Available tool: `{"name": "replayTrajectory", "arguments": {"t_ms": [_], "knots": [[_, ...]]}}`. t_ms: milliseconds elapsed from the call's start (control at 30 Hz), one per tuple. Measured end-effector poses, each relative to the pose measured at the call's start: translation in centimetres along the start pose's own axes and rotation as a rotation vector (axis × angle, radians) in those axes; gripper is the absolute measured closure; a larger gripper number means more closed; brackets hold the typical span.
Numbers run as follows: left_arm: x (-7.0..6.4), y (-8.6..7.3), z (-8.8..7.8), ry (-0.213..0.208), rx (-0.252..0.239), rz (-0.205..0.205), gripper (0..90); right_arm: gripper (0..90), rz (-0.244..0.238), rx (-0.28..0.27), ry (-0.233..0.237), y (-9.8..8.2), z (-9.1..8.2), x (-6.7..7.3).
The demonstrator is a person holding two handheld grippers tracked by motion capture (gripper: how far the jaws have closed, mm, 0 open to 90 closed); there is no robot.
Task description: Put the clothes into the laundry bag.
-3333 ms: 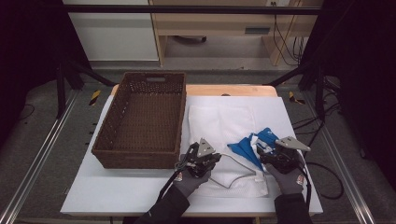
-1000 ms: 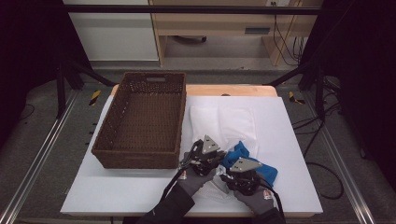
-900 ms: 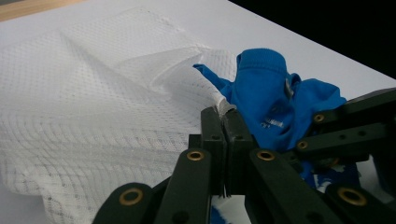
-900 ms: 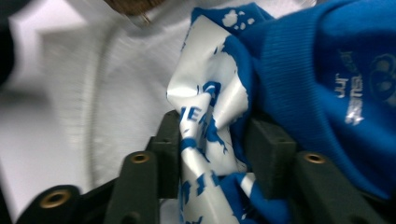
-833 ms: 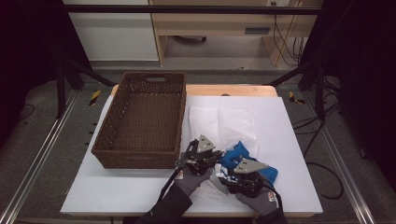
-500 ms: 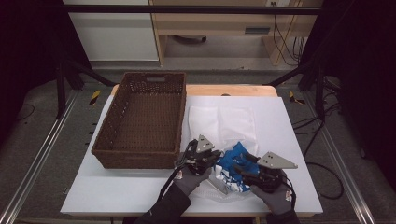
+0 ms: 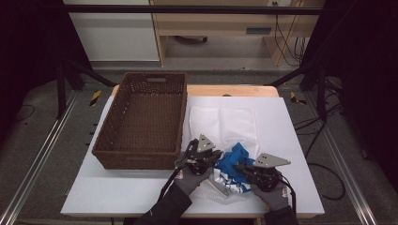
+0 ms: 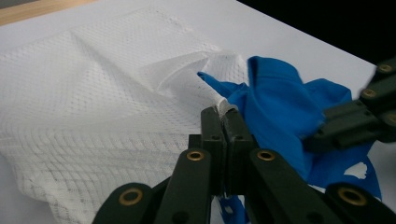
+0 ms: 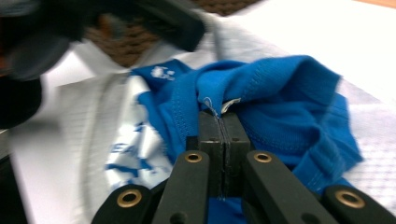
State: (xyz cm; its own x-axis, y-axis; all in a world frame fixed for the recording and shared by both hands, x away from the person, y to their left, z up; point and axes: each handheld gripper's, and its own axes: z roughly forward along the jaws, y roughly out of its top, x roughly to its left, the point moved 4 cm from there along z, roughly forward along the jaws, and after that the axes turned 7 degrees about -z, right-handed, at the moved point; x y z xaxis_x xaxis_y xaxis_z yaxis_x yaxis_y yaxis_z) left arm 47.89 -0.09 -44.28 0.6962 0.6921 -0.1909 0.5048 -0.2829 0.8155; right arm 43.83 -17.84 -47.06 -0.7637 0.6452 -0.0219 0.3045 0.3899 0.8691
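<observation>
The garment [image 7: 234, 161] lay between the left gripper [image 7: 217, 156] and the right gripper [image 7: 240, 168], touching both. The mesh bag [image 7: 224, 123] spread on the table [image 7: 291, 140] beyond both grippers, and the basket [image 7: 143, 119] stood left of the left gripper.

One wicker basket [image 7: 141, 122], one white mesh bag [image 8: 93, 107], seemingly one blue garment [image 9: 261, 98], two grippers, left [image 7: 213, 157] and right [image 7: 241, 168], one table [image 7: 291, 126].
</observation>
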Motion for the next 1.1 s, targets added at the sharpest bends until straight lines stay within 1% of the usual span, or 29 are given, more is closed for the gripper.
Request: {"name": "replayTrajectory", "arguments": {"t_ms": [67, 100, 167, 233, 267, 300, 367, 400, 467, 500, 533, 567, 600, 633, 667, 700, 733, 767, 800, 833, 867, 933, 967, 1000, 1033, 1067, 1100], "knots": [[0.0, 0.2, -0.1, 0.002, -0.003, 0.002, 88.9, 90.0, -0.019, -0.007, 0.028, 0.2, -0.2, 0.7], [-0.1, 0.3, -0.1, 0.005, 0.001, 0.009, 88.9, 90.0, -0.03, -0.013, 0.041, 0.3, -0.2, 1.3], [-0.2, 0.5, -0.2, 0.002, -0.005, 0.006, 88.9, 90.0, -0.048, -0.014, 0.067, 0.7, 0.0, 2.1], [-0.4, 0.7, -0.3, 0.001, -0.013, 0.005, 89.0, 90.0, -0.067, -0.01, 0.086, 1.2, 0.5, 3.0], [-0.5, 0.8, -0.4, -0.002, -0.018, 0.006, 89.0, 89.9, -0.075, -0.001, 0.1, 1.4, 1.0, 3.5], [-0.6, 0.9, -0.6, -0.005, -0.027, 0.006, 89.0, 89.8, -0.076, 0.01, 0.099, 1.4, 1.6, 3.7], [-0.9, 1.0, -1.0, -0.01, -0.044, 0.01, 89.0, 89.4, -0.067, 0.04, 0.081, 1.2, 3.0, 3.7], [-1.0, 1.0, -1.2, -0.012, -0.048, 0.014, 89.0, 89.1, -0.062, 0.057, 0.063, 1.1, 3.7, 3.6], [-1.1, 1.0, -1.6, -0.014, -0.053, 0.022, 89.0, 86.7, -0.06, 0.087, 0.009, 0.8, 4.8, 3.3], [-1.1, 1.0, -1.7, -0.016, -0.055, 0.023, 89.0, 85.3, -0.054, 0.09, -0.005, 0.8, 5.1, 3.1], [-1.0, 0.9, -1.7, -0.015, -0.055, 0.022, 89.0, 82.9, -0.039, 0.092, -0.019, 0.8, 5.4, 3.0], [-0.9, 0.9, -1.7, -0.013, -0.053, 0.022, 89.0, 81.5, -0.028, 0.093, -0.026, 0.8, 5.5, 2.9], [-0.8, 0.8, -1.7, -0.013, -0.05, 0.018, 89.0, 78.8, -0.021, 0.092, -0.02, 0.8, 5.5, 2.8], [-0.7, 0.7, -1.6, -0.013, -0.048, 0.016, 89.0, 71.9, -0.017, 0.076, -0.006, 1.0, 5.2, 2.9], [-0.5, 0.6, -1.6, -0.01, -0.046, 0.015, 89.0, 71.9, -0.017, 0.076, -0.006, 1.0, 5.2, 2.9], [-0.4, 0.5, -1.6, -0.012, -0.044, 0.008, 88.9, 68.2, -0.02, 0.06, 0.006, 1.1, 4.7, 3.0], [-0.3, 0.4, -1.5, -0.009, -0.046, 0.006, 88.9, 64.7, -0.021, 0.048, 0.006, 1.2, 4.2, 3.0], [-0.1, 0.3, -1.5, -0.008, -0.043, 0.008, 88.9, 63.3, -0.019, 0.022, -0.002, 1.5, 3.5, 2.9], [-0.1, 0.2, -1.5, -0.007, -0.042, 0.0, 88.9, 61.4, -0.008, -0.003, -0.005, 1.7, 2.7, 2.8], [0.0, 0.1, -1.5, -0.007, -0.04, 0.0, 88.9, 59.0, 0.001, -0.034, -0.02, 1.9, 1.5, 2.4], [0.0, 0.1, -1.5, -0.007, -0.04, -0.001, 88.9, 57.6, 0.007, -0.059, -0.046, 2.0, 0.6, 1.9], [0.0, 0.1, -1.4, -0.006, -0.042, 0.0, 88.9, 52.7, 0.013, -0.083, -0.106, 2.0, -0.7, 0.9], [-0.1, 0.1, -1.4, -0.007, -0.042, 0.001, 88.9, 49.1, 0.024, -0.083, -0.142, 1.7, -1.1, 0.3], [-0.1, 0.1, -1.4, -0.006, -0.042, 0.003, 88.9, 46.3, 0.036, -0.063, -0.169, 1.2, -1.1, -0.4], [-0.2, 0.1, -1.4, -0.008, -0.041, 0.005, 88.9, 44.3, 0.043, -0.045, -0.169, 0.7, -0.9, -0.7], [-0.2, 0.1, -1.4, -0.009, -0.041, 0.006, 88.9, 44.1, 0.058, -0.018, -0.157, 0.1, -0.4, -1.0], [-0.2, 0.1, -1.3, -0.011, -0.041, 0.007, 88.9, 44.5, 0.063, 0.007, -0.148, -0.5, 0.2, -1.0]]}}
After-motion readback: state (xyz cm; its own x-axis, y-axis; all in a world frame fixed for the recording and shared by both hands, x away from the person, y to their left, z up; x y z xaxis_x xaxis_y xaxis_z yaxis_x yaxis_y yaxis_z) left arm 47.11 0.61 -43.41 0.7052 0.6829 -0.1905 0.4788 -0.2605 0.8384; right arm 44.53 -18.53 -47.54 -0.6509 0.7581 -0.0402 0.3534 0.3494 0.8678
